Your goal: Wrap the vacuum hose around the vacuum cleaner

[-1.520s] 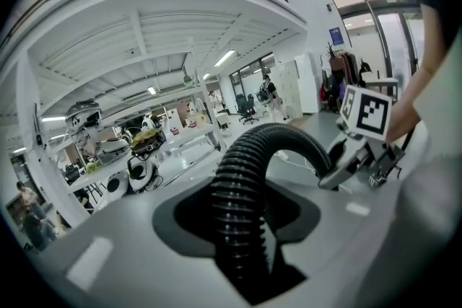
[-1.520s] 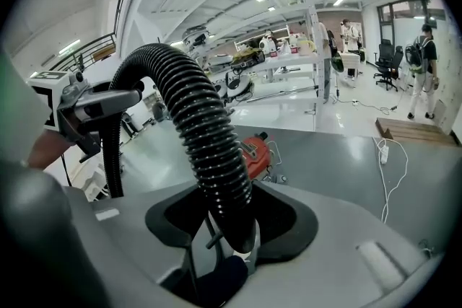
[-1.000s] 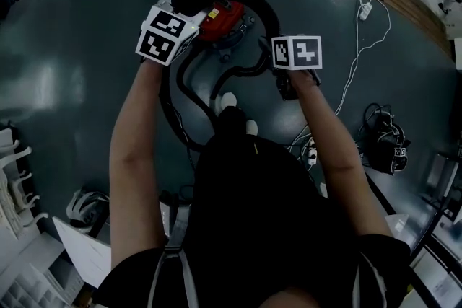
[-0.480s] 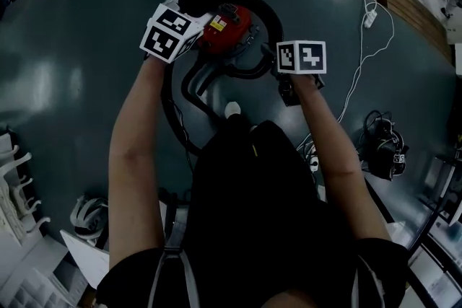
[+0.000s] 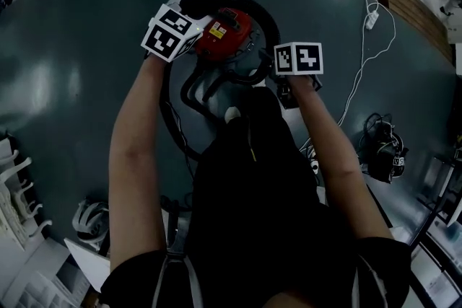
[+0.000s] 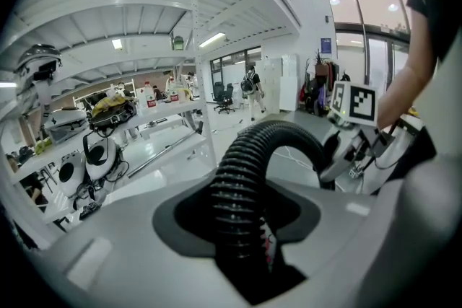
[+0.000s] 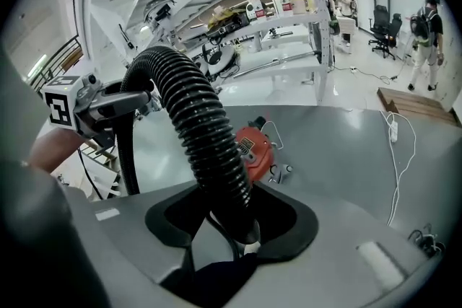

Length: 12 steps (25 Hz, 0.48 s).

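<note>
Hose (image 7: 193, 108) arches between the left gripper (image 6: 242, 227) and right gripper (image 7: 231, 227), fingers of each clamped on it, holding a loop just beyond them over the vacuum cleaner (image 7: 254, 148) for wrapping.

White cable (image 5: 354, 68) w/ power strip (image 5: 371, 18) snakes over dark floor (image 5: 65, 68) at right, near a wooden board (image 5: 408, 3). Black headset-like gear (image 5: 382, 148) lies lower right. White helmet-ish obj. (image 5: 90, 216) sits lower left.
</note>
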### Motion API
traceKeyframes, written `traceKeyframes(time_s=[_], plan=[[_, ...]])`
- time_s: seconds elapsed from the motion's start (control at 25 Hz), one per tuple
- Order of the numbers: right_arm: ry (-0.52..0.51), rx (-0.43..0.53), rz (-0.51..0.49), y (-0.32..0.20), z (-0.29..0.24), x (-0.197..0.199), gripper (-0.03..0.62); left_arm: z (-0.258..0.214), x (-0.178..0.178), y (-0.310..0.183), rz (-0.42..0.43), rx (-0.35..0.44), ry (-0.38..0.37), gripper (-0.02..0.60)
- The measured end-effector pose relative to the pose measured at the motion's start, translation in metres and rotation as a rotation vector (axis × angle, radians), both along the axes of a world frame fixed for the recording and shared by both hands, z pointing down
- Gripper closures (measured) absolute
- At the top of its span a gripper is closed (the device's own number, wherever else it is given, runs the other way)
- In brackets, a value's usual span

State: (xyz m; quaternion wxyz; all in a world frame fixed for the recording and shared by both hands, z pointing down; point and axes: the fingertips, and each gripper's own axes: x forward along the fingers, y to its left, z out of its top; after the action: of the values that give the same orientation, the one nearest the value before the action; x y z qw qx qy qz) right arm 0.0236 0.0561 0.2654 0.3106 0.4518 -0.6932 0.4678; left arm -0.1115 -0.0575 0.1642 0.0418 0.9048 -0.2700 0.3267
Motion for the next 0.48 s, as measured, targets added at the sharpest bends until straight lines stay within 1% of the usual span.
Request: traceKeyframes(time_s=[0.24,0.48], plan=[[-0.014,-0.05,-0.036,-0.027,0.03,0.001,0.402,0.035,-0.001,-0.025,-0.005,-0.05,0.023,0.407],[-0.072,-0.118,-0.05,-0.057,0.066,0.002,0.402,0.076,0.005,-0.058,-0.032,-0.099,0.018,0.407]])
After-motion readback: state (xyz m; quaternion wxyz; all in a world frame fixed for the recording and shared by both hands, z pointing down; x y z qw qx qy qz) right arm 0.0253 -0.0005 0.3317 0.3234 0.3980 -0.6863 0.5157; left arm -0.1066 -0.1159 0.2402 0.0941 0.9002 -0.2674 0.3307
